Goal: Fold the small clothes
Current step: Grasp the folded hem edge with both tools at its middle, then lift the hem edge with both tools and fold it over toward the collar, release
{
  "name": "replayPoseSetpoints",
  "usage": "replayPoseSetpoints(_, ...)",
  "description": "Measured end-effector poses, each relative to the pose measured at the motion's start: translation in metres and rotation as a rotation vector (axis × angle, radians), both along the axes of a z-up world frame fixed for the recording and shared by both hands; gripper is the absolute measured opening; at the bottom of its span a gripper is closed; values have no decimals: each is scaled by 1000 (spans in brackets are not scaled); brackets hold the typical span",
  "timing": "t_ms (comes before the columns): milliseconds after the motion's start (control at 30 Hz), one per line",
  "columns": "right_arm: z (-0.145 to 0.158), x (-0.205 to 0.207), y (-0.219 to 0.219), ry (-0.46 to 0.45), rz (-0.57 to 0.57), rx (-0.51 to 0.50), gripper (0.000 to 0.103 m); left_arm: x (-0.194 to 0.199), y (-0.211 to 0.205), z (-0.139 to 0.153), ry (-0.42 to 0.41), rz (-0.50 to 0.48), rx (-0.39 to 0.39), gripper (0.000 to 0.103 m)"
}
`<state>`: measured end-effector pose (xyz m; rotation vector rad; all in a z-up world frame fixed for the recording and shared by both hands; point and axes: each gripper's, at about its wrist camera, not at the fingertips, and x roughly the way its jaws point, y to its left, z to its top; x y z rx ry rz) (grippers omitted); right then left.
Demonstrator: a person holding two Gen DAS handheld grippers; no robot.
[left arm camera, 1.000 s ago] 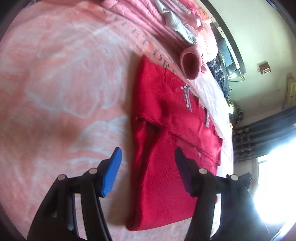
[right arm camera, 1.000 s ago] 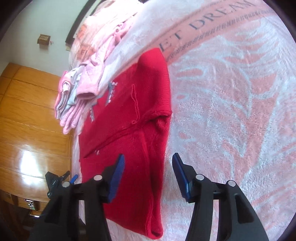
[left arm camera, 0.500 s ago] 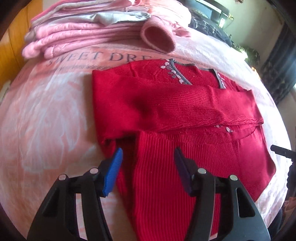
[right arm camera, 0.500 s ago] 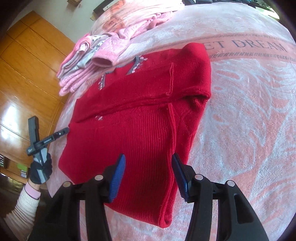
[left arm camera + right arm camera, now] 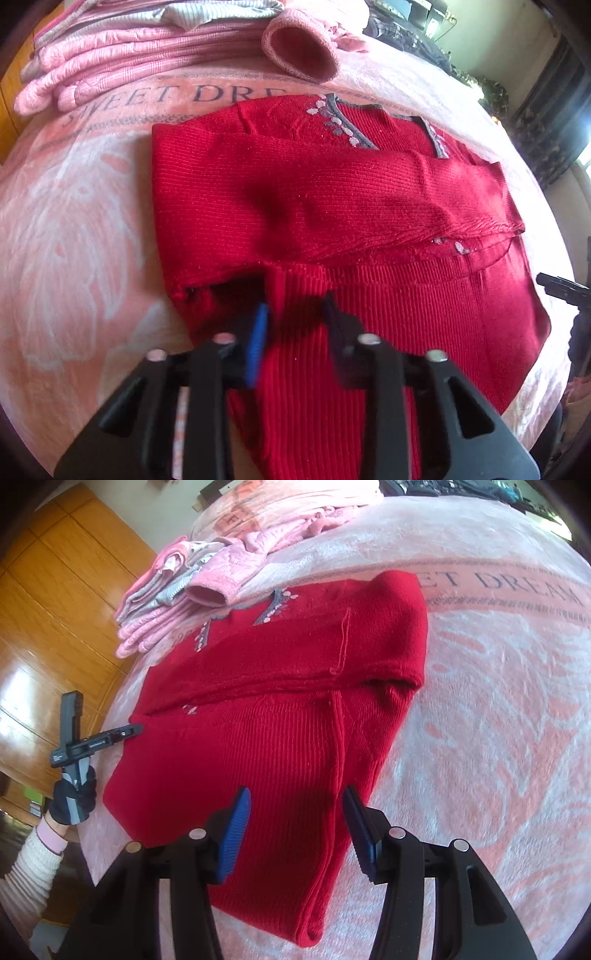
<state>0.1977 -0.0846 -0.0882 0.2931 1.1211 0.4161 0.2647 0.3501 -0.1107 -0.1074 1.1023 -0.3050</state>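
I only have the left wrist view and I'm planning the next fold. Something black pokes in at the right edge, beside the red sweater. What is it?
Observer: In the right wrist view it is a black hand-held tool gripped by a gloved hand. Its tip reaches the edge of the red sweater.
Operator: Is the right gripper holding anything?
Observer: No. The right gripper is open over the sweater's lower half, with a vertical seam between its jaws.
Operator: My gripper hides the hem. How does it lie?
Observer: The lower corner shows doubled layers resting on the pink blanket.
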Motion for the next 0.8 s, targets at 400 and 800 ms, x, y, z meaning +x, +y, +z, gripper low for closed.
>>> replayPoseSetpoints(400,-16,55,28,-36,69,-242,53,5,-5,-4,-20,-2,17,23)
replayPoseSetpoints(800,2,32,23,-107,125,-138,5,-13,-6,11,-93,22,9,7)
